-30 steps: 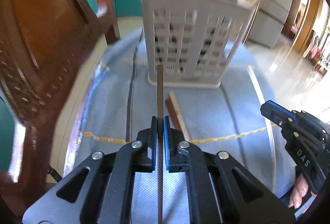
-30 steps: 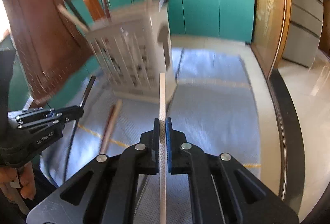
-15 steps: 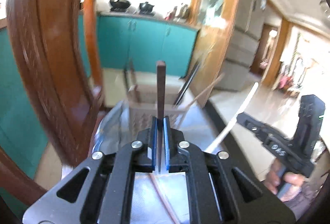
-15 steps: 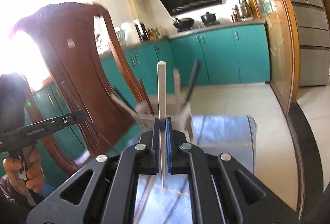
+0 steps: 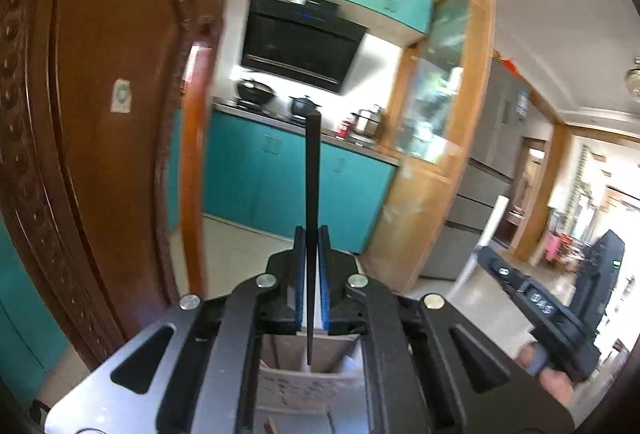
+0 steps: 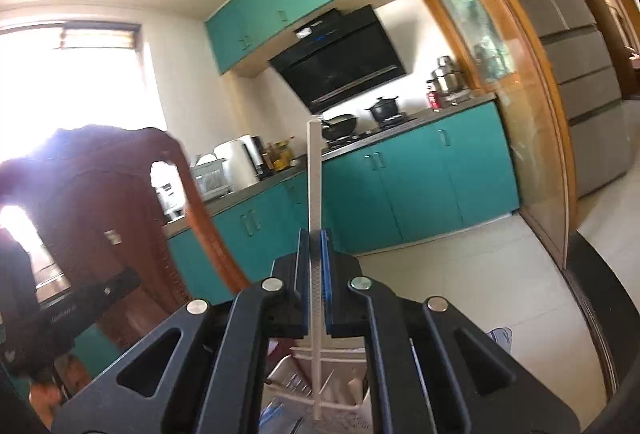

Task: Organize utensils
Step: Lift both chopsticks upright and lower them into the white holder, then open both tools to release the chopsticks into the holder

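My left gripper (image 5: 311, 234) is shut on a dark brown chopstick (image 5: 312, 174) that stands upright between the blue pads, its lower tip hanging above the pale slotted utensil basket (image 5: 304, 390). My right gripper (image 6: 315, 238) is shut on a white chopstick (image 6: 314, 186), also upright, with its lower end over the basket (image 6: 288, 374), where other sticks lean. In the left wrist view the right gripper (image 5: 532, 306) shows at the right with its white chopstick (image 5: 494, 230). The left gripper's body (image 6: 80, 302) shows at the left of the right wrist view.
A carved wooden chair back (image 5: 100, 114) rises close on the left. Teal cabinets (image 5: 352, 194) and a black range hood (image 5: 300, 42) lie ahead. A wood-framed glass door (image 5: 440, 154) and a grey fridge (image 6: 560, 14) stand to the right. Blue cloth (image 6: 498, 336) shows low down.
Both grippers have risen and tilted up, each still shut on its chopstick. The basket and cloth dropped from mid-frame to beneath the jaws, and the kitchen wall now fills both views.
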